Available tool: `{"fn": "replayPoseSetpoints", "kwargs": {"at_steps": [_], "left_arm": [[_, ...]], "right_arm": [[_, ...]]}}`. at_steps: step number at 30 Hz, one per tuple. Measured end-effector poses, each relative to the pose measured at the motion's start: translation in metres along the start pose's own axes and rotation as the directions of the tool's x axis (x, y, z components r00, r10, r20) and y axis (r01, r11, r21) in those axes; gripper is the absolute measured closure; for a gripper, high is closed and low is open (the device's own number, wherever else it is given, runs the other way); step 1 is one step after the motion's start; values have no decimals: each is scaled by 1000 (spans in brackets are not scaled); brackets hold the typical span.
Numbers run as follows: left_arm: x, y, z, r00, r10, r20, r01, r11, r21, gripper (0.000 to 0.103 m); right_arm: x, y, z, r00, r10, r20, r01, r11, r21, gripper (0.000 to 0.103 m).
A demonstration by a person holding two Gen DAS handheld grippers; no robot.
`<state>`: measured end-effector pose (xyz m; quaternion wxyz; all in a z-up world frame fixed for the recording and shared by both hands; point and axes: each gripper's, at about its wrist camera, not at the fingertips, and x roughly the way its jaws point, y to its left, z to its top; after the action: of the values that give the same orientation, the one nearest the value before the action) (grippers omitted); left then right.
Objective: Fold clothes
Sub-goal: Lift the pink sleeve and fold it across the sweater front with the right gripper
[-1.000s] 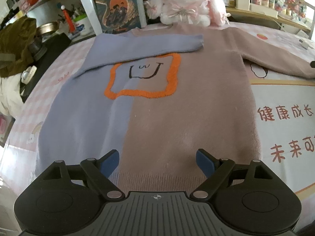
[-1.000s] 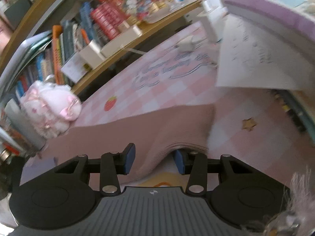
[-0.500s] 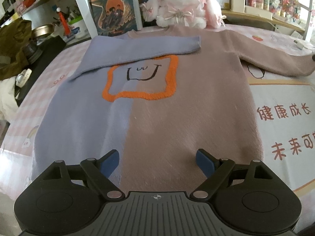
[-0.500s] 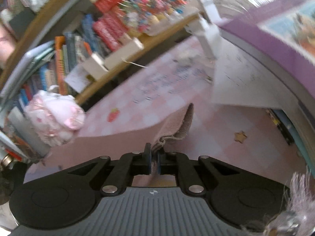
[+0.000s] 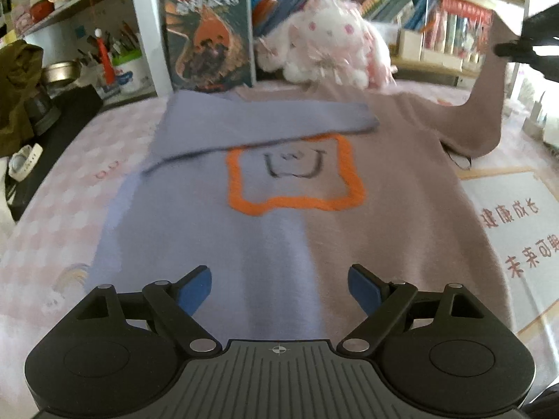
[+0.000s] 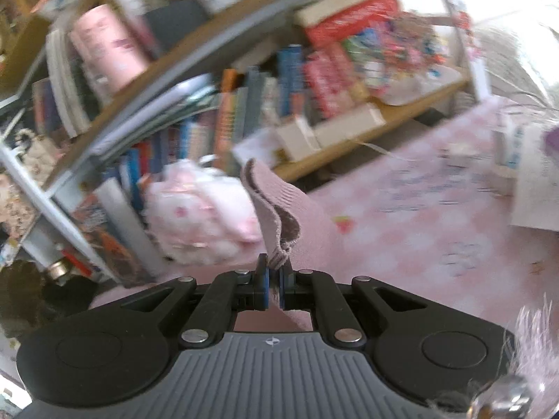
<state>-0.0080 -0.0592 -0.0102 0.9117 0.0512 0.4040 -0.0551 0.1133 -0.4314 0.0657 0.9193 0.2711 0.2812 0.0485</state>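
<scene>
Right claw (image 6: 274, 284) pinches the sweater's (image 5: 314, 244) pink cuff (image 6: 276, 209), apparently lifted.

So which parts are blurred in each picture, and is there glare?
Right wrist view: shelves smeared by motion, white glare top right; right gripper and pinched cuff sharp. Left wrist view: plush rabbit and sweater mildly soft; left gripper crisp.

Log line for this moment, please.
step: folding second sleeve | right gripper: shut on pink-brown knit sleeve cuff, lifted | left gripper: open, over hem | lavender sleeve: folded across chest
</scene>
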Motion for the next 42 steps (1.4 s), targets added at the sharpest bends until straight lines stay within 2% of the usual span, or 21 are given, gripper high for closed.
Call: {"fn": "replayPoseSetpoints", "kwargs": {"at_steps": [12, 16, 20, 24, 29, 30, 31, 32, 33, 34, 38, 42], "left_arm": [[-8, 91, -11, 997, -46, 68, 44, 998, 41, 15], [-10, 112, -14, 996, -45, 75, 43, 999, 24, 15], [-14, 125, -18, 996, -41, 84, 39, 999, 24, 15], [-15, 133, -21, 996, -34, 78, 31, 999, 35, 15], [-13, 143, -25, 998, -26, 59, 25, 1000, 14, 15], [-12, 144, -24, 998, -26, 58, 25, 1000, 9, 15], [-12, 146, -24, 998, -26, 58, 25, 1000, 4, 15], [-11, 148, -24, 998, -26, 57, 26, 1000, -1, 15], [-10, 149, -23, 998, -25, 57, 26, 1000, -7, 15], [-9, 150, -23, 998, -27, 56, 28, 1000, -16, 15], [-4, 154, -18, 998, -45, 51, 47, 998, -42, 15], [-1, 154, -17, 997, -67, 41, 69, 996, -49, 15]], "right_arm": [[60, 172, -48, 997, 81, 7, -80, 990, -117, 98], [88, 218, -61, 996, 85, -7, -85, 978, -189, 98], [121, 251, -78, 995, 76, -57, -88, 968, -234, 98], [151, 270, -96, 992, 43, -115, -73, 962, -264, 98], [176, 271, -115, 985, -15, -171, -32, 962, -271, 97], [178, 270, -119, 983, -22, -182, -28, 962, -271, 94], [179, 270, -122, 981, -17, -193, -37, 962, -270, 87], [177, 270, -124, 979, -3, -205, -53, 962, -267, 80], [176, 269, -126, 976, 11, -216, -70, 962, -264, 64], [173, 269, -127, 974, 34, -226, -95, 960, -262, 61], [148, 267, -132, 960, 108, -260, -179, 946, -269, 62], [113, 249, -138, 959, 93, -267, -172, 941, -292, 62]]}}
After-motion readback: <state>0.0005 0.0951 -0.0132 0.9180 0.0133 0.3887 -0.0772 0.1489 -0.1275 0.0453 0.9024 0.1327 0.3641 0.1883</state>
